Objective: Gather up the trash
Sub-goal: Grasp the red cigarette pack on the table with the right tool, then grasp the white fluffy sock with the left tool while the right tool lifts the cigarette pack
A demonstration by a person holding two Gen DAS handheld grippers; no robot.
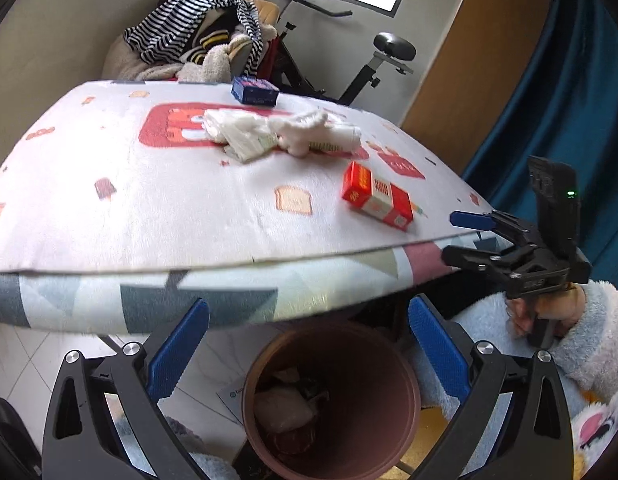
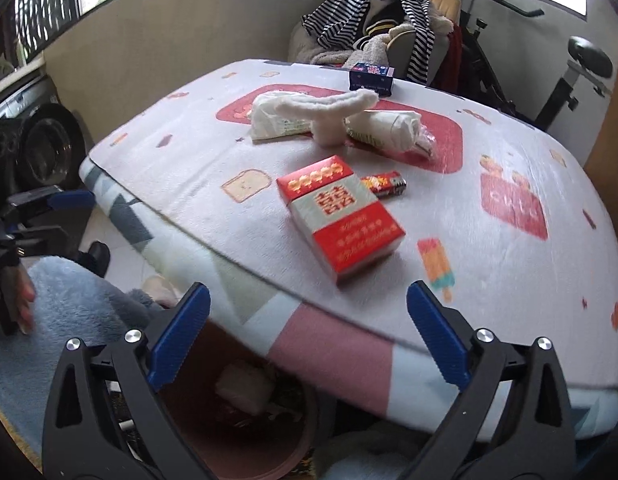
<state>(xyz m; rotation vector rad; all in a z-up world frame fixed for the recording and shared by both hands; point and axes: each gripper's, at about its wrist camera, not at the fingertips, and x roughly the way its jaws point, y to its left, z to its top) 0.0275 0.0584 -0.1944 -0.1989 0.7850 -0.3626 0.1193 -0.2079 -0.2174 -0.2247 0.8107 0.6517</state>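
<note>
A brown trash bin (image 1: 333,400) stands on the floor under the table edge, with wrappers inside; my left gripper (image 1: 309,344) hangs open right above it, nothing between its fingers. My right gripper (image 2: 309,328) is open at the table's near edge, just short of a red and white cigarette pack (image 2: 341,216). A small red lighter (image 2: 385,185) lies behind the pack. Farther back lie crumpled white tissue packets (image 2: 277,120) and a white fluffy sock (image 2: 333,112). The pack (image 1: 376,196) and the right gripper (image 1: 469,236) also show in the left wrist view. The bin (image 2: 237,408) sits below the right gripper.
A dark blue box (image 2: 371,76) sits at the table's far edge. The table (image 1: 109,208) wears a patterned fleece cover. Behind it are a chair heaped with striped clothes (image 1: 197,28) and an exercise bike (image 1: 389,52). Fluffy blue sleeves (image 2: 69,300) flank the bin.
</note>
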